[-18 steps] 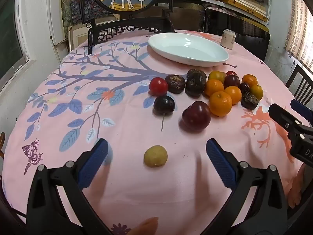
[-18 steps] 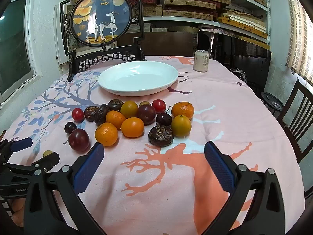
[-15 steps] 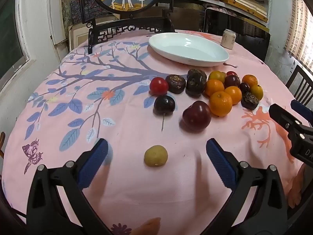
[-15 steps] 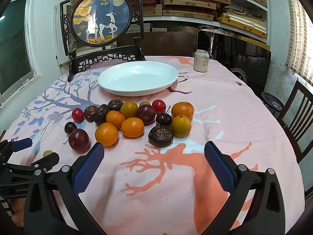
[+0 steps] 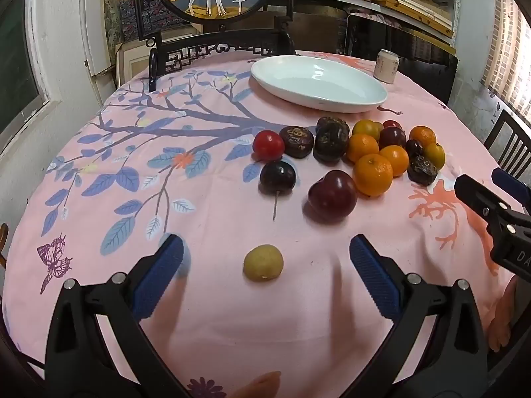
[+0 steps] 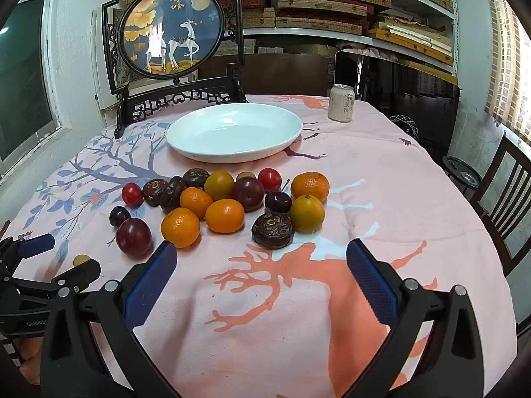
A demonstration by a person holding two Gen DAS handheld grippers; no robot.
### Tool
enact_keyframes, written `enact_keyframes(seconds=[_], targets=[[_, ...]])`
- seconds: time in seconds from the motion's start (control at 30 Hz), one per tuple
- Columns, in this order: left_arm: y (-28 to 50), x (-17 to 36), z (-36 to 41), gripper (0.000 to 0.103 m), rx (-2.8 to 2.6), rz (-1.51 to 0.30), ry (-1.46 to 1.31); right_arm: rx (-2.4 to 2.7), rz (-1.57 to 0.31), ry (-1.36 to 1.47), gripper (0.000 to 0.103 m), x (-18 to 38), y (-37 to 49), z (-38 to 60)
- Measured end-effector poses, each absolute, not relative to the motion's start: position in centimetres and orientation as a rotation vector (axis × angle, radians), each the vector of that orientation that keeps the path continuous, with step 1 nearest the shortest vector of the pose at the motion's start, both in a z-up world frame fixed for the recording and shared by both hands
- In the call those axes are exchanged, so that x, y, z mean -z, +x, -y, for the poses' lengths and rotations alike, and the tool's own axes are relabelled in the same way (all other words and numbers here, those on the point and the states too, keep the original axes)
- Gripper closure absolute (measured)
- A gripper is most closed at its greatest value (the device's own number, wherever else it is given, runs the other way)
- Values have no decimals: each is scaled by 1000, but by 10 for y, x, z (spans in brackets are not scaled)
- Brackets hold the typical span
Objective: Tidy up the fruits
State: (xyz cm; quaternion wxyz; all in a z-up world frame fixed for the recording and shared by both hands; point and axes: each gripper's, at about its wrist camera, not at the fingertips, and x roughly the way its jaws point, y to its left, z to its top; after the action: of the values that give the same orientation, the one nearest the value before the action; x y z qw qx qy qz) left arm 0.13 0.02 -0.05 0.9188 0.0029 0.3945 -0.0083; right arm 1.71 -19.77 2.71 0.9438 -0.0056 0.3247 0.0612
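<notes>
A heap of fruit lies on the pink tablecloth: oranges (image 5: 372, 174), a big dark red plum (image 5: 332, 198), a dark cherry (image 5: 277, 177), a red tomato (image 5: 268, 145) and brown wrinkled fruits (image 6: 272, 230). A small yellow-brown fruit (image 5: 263, 262) lies apart, between the open jaws of my left gripper (image 5: 265, 267). A white empty dish (image 6: 234, 132) stands behind the heap. My right gripper (image 6: 258, 270) is open and empty, short of the heap, and shows at the right edge of the left wrist view (image 5: 488, 199).
A drink can (image 6: 342, 102) stands behind the dish at the right. A carved dark chair with a round deer panel (image 6: 172, 31) is at the table's far side. Another chair (image 6: 507, 199) stands at the right. Shelves fill the back wall.
</notes>
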Motion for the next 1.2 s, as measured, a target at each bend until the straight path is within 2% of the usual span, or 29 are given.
enact_keyframes(seconds=[1.2], targets=[[5,6,-2,2,24,-852,-15,-125,-664,-11,1,-28,17,198]])
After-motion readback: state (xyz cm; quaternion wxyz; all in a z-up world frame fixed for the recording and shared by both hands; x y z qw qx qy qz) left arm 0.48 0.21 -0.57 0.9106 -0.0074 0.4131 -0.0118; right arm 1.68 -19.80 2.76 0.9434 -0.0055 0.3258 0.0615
